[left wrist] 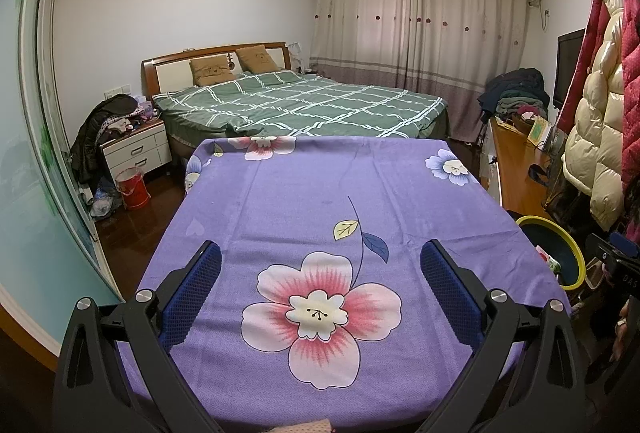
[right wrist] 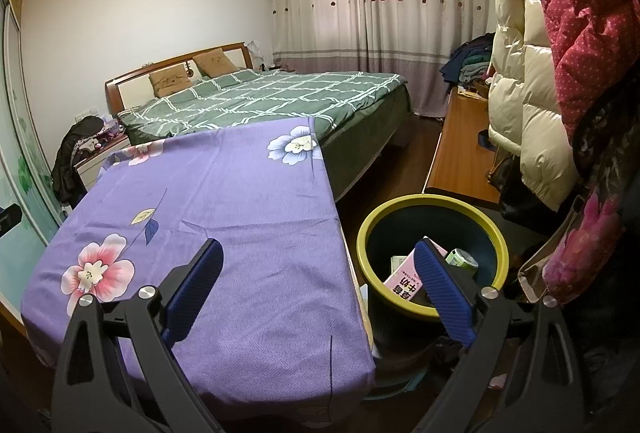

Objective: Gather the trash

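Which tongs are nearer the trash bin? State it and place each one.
Right. The right tongs hang open at the table's edge, one finger over the trash bin rim. The left tongs are open over the middle of the purple tablecloth, the bin off to their right.

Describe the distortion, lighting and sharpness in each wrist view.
Left wrist view: strong fisheye bending of the wardrobe door, dark vignette corners, even indoor light, purple tablecloth sharp. Right wrist view: same barrel curve, trash bin interior shadowed, carton print readable, the hanging coats looming large.
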Demonstrator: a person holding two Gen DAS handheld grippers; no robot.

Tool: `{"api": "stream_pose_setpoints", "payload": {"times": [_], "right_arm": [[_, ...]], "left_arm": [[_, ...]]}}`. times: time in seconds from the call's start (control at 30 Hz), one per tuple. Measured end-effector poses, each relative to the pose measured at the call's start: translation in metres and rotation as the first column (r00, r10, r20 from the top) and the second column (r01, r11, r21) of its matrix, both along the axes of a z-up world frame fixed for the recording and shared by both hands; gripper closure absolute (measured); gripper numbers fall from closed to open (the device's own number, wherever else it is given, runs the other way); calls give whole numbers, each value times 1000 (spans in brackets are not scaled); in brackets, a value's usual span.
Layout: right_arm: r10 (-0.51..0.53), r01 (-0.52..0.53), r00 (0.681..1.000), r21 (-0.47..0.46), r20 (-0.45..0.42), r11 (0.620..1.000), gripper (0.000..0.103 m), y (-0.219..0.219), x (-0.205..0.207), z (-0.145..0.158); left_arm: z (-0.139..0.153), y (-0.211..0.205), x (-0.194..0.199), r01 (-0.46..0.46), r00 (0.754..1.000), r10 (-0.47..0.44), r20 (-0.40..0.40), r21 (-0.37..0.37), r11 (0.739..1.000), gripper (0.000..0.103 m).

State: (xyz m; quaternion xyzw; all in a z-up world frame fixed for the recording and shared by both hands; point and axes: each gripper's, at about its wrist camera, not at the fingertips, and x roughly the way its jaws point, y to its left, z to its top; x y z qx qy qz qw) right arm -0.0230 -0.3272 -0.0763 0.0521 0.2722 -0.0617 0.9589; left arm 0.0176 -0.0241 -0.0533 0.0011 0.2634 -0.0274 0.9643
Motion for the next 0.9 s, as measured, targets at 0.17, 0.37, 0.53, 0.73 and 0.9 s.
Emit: {"api": "stream_pose_setpoints", "payload": {"times": [0.17,0.37,0.53,0.73,0.9], "right_arm": [[0,0,1000,1,-2,1000,11,0,0,-2],[0,0,1000,1,-10,1000,11,2,1,-6],[1,-1,1000,3,-19,1000,11,3,4,-8],[32,-32,999,-17,-26,999,8,4,29,-4],[132,-128,986,44,-106,991,7,16,100,-8]], "left_arm": [[-1,1,0,0,1000,0,-2,0,1000,5],[-7,4,2,-1,1000,1,-18,1,1000,5],[-9,5,5,5,1000,-5,-29,2,1000,5],[-20,13,37,11,995,-13,-97,-24,1000,5],[-39,27,107,-5,985,4,-174,-4,1000,5]]}}
